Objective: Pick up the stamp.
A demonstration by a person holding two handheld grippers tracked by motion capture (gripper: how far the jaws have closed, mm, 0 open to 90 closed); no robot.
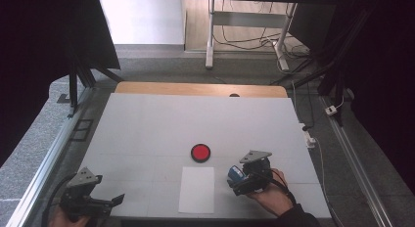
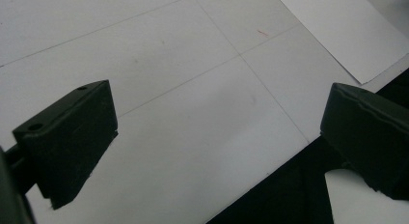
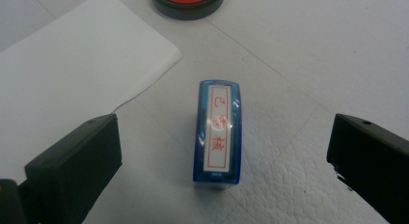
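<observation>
Right gripper (image 3: 224,151) wide open, jaws either side of blue stamp (image 3: 218,132), not touching. Red ink pad (image 1: 200,152) beyond. Left gripper (image 2: 217,132) wide open, holding nothing, near-left table edge.

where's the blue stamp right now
The blue stamp stands on the table between the open right gripper jaws, untouched, right of the white paper sheet and near the red ink pad.

A blue rectangular stamp (image 3: 218,132) with a red-lettered white label on top stands upright on the bench, near the white paper sheet's (image 3: 72,74) corner.
</observation>
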